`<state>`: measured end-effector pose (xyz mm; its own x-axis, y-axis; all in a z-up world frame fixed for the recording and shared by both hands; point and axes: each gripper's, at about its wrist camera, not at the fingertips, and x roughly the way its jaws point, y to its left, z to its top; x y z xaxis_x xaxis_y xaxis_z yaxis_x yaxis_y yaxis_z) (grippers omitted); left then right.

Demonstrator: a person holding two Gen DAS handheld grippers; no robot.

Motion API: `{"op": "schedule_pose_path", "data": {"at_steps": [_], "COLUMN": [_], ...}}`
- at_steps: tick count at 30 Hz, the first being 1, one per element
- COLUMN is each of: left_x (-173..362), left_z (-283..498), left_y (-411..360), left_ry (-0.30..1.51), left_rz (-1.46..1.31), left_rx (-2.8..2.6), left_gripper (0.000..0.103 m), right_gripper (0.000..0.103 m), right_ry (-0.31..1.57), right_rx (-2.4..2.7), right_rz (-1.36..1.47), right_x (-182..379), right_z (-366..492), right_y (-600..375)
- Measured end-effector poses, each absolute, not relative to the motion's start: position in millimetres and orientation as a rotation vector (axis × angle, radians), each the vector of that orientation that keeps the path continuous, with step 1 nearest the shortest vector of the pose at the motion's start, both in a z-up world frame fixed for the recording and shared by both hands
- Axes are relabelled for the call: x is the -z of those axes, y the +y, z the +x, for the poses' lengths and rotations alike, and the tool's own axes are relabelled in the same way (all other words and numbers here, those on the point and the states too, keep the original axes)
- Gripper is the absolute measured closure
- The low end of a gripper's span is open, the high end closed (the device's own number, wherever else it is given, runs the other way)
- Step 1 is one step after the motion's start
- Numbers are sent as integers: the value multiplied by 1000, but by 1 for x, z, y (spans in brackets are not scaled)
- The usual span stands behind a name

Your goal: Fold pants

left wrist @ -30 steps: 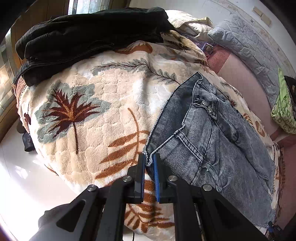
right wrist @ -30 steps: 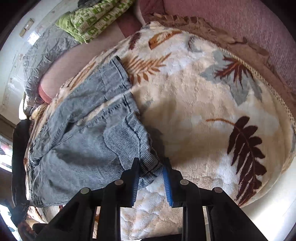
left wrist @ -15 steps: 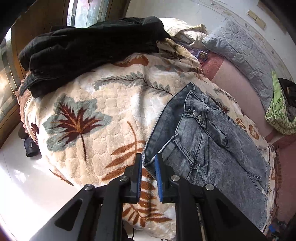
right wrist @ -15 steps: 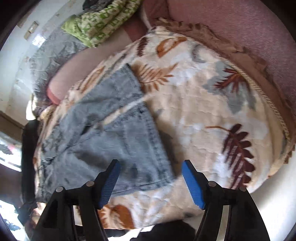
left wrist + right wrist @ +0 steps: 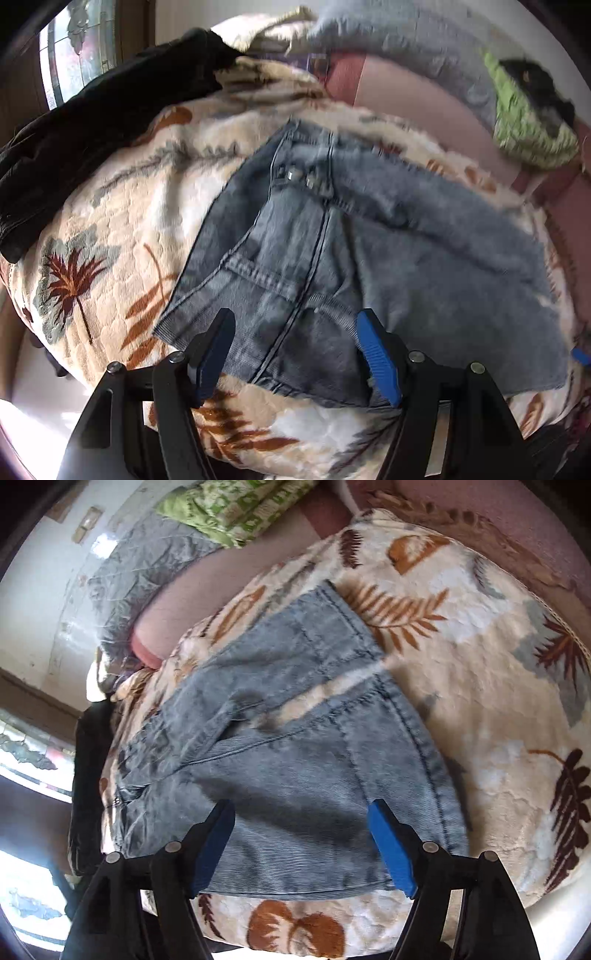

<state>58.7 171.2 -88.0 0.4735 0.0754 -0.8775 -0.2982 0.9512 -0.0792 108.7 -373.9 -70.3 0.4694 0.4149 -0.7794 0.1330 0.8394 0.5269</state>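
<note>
Grey-blue denim pants [image 5: 388, 251] lie spread flat on a cream leaf-patterned blanket [image 5: 122, 221]. In the left wrist view the waistband with metal buttons [image 5: 295, 173] points away. My left gripper [image 5: 299, 350] is open and empty, hovering over the near waist corner. In the right wrist view the pants [image 5: 295, 746] show their short leg hems [image 5: 351, 620] at the far right. My right gripper [image 5: 303, 842] is open and empty above the near hem edge. A blue tip of the other gripper [image 5: 580, 356] shows at the right edge.
A black garment [image 5: 103, 122] lies at the blanket's far left. A grey quilted pillow [image 5: 406, 48] and a green patterned cloth [image 5: 528, 125] lie beyond on a pink sheet [image 5: 424, 99]. The blanket's edge [image 5: 332, 926] drops off near my grippers.
Both grippers have let go of the pants. The left jaws opened from shut on the waist corner; the right opened half a second earlier. The pants now lie flat; both views shifted.
</note>
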Motion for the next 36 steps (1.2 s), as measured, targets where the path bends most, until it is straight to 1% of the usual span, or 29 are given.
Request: {"op": "schedule_pose_path", "data": {"at_steps": [1,2,3,4,5,10,17,21,25,28,29,30,32,34,35,36], "left_x": [103,108,104,100,96,57,33,44,62,72,75,78,83,89,92,95], "left_z": [62,59,55,54,52,63,155,221,279,311,321,329,341,349,351,354], "left_y": [172,173,173,174,176,199,246,261,265,269,270,271,270,271,271,272], "left_ry": [1114,1099,1071,1065,1055,930,917,989,1050,1067,1074,1077,1085,1102,1107,1116], "left_rz": [-228,-229,-227,-239,-259,-323,-390,-410,-443,-484,-489,-487,-480,-485,-489,-494], "left_rx": [-241,-247,-251,-243,-233,-228,-237,-207,-173,-146,-148,-152,-150,-146,-147,-147], "left_gripper": [34,34,34,34,34,34,34,34,34,34,34,34,34,34,34,34], "right_gripper": [23,17,15,15,15,15,15,15,15,17,23,31,34,42,49,50], "right_ry": [1084,1106,1160,1240,1223,1155,1090,1081,1126,1167,1175,1186,1210,1255,1271,1270], "right_rx": [-196,-190,-156,-97,-98,-165,-95,-70,-28,-12,-22,-19,-18,-14,-24,-22], "right_rz": [565,541,510,499,506,435,469,457,457,483,485,478,456,413,406,396], "right_x": [74,82,98,119,121,81,47,41,56,75,80,84,95,107,112,115], "right_z": [112,117,123,127,127,130,192,258,327,366,376,384,396,404,407,409], "right_y": [-369,-364,-363,-364,-364,-353,-386,-405,-419,-426,-426,-425,-420,-414,-411,-410]}}
